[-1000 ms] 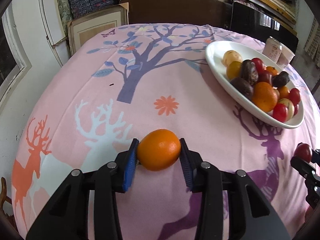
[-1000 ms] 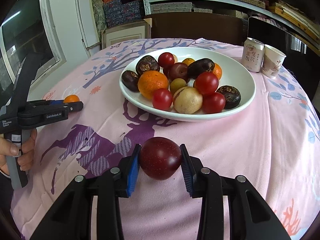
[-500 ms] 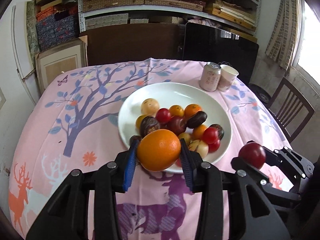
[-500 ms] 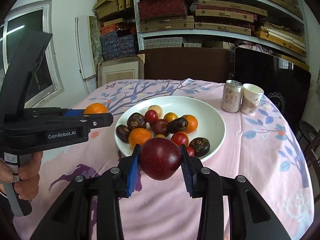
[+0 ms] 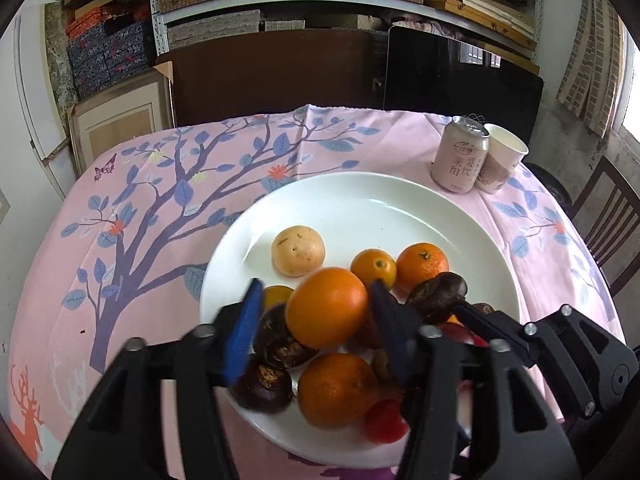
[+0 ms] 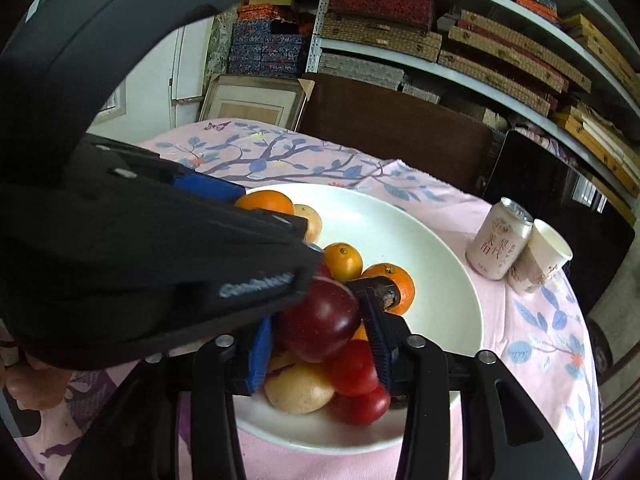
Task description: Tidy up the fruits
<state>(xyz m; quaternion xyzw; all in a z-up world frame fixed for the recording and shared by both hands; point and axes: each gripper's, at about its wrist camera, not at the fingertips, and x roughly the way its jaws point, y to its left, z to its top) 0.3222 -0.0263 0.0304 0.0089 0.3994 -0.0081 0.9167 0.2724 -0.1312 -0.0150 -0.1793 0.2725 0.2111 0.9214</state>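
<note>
I have an orange (image 5: 326,307) between my left gripper (image 5: 316,320) pads, though the fingers look spread and blurred, so I cannot tell if it grips. My right gripper (image 6: 318,336) clamps a dark red plum (image 6: 318,320). Both hang over the fruit heap at the white plate (image 5: 400,208) near edge; can (image 5: 460,160) and paper cup (image 5: 502,160) stand toward the table's far right corner.

I see a round table with a pink cloth (image 5: 168,208) that has blue trees and orange deer on it. Behind it stand a dark brown board (image 5: 276,72) and a black panel (image 5: 460,76), and above them shelves (image 6: 460,28) are full of flat boxes. A wooden chair (image 5: 608,220) sits at the right, a white door (image 5: 36,92) at the left, and daylight comes in from the right.
</note>
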